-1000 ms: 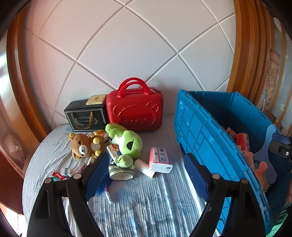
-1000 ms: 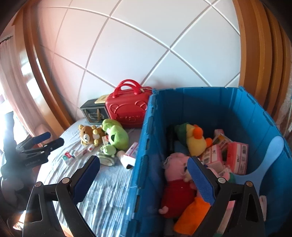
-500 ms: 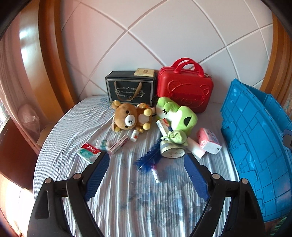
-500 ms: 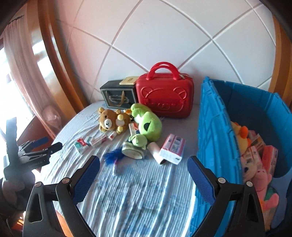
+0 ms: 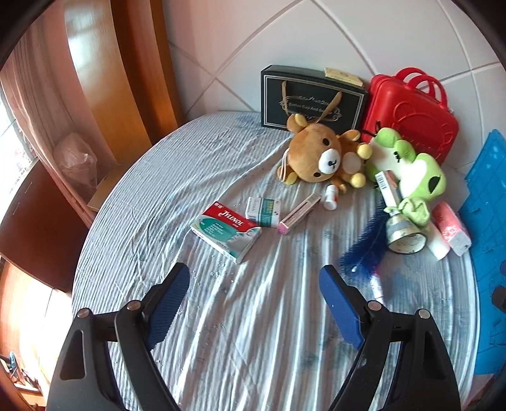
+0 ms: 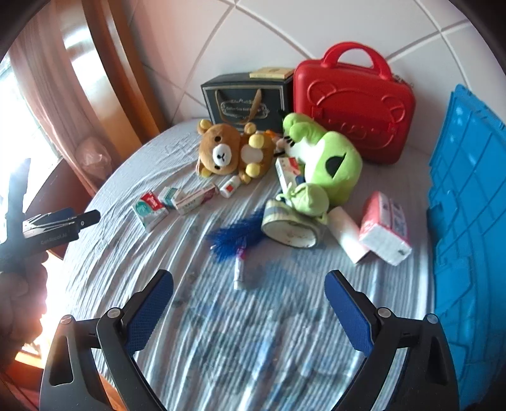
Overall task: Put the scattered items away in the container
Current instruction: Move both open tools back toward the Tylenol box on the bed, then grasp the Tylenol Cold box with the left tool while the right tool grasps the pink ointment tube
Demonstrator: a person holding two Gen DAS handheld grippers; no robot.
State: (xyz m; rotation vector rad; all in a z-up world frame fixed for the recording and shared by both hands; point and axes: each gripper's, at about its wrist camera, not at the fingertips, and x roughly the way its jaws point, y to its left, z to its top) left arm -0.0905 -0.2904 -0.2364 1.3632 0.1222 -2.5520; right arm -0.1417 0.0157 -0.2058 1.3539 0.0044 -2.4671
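Note:
Scattered on a striped bedsheet [image 5: 253, 332] lie a brown bear plush [image 5: 322, 156], a green frog plush [image 5: 411, 167], a Tylenol box [image 5: 226, 232], small medicine boxes [image 5: 262, 210], a blue feather [image 5: 367, 249], a tape roll [image 5: 406, 235] and a pink tissue pack [image 6: 385, 227]. The blue crate [image 6: 468, 221] stands at the right edge. My left gripper [image 5: 253, 284] hovers open over bare sheet, below the Tylenol box. My right gripper [image 6: 248, 292] is open above the sheet, near a small tube [image 6: 239, 268] and the blue feather [image 6: 234, 237]. Both hold nothing.
A red case [image 6: 354, 98] and a black gift box [image 6: 246, 101] stand against the white padded headboard [image 6: 284, 28]. Wooden framing [image 5: 126, 69] and a curtain are at the left. A hand with the other gripper [image 6: 53, 226] shows at the right wrist view's left edge.
Both grippers have swung left away from the blue crate and come down toward the sheet. The scattered items now fill both views; the crate's inside is out of sight.

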